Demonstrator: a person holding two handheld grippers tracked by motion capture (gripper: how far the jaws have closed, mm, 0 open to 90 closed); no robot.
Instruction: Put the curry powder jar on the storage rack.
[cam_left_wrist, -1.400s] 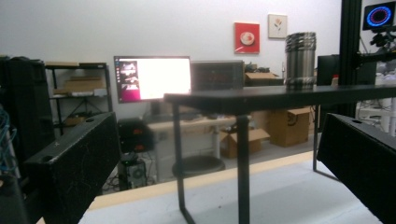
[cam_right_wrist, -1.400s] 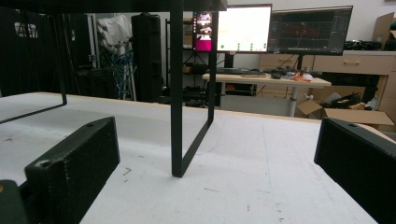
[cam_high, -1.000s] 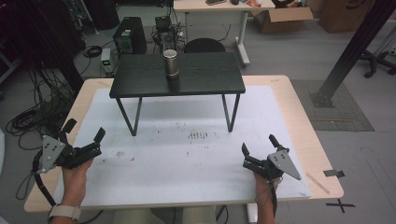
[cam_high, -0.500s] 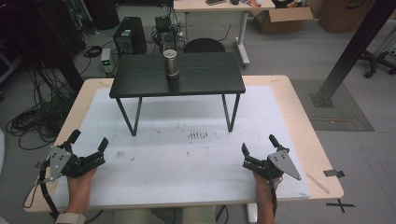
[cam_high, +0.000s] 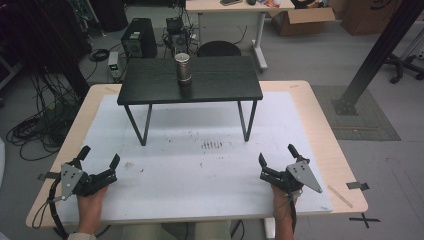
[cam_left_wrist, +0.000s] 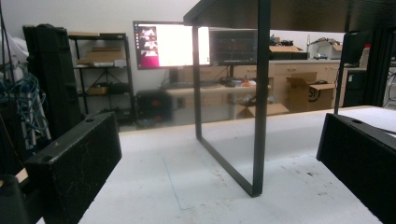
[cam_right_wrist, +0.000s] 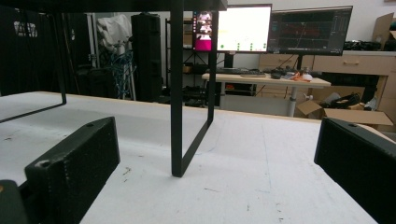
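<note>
Your metal cup (cam_high: 183, 68) stands on the small black stand (cam_high: 150, 82) at the far side of the white-topped table (cam_high: 210, 195). Your left gripper (cam_high: 98, 159) and right gripper (cam_high: 277, 159) rest near you, jaws spread, empty. Monitors (cam_right_wrist: 243, 28) glow behind.

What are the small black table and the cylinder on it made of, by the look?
Small black table: matte black top with faint grain lines, probably painted or laminated wood; thin flat black legs bent into loops, likely metal.
Cylinder: dull silver-grey with a soft sheen, likely metal, possibly a can or tumbler; too small to be sure.
</note>
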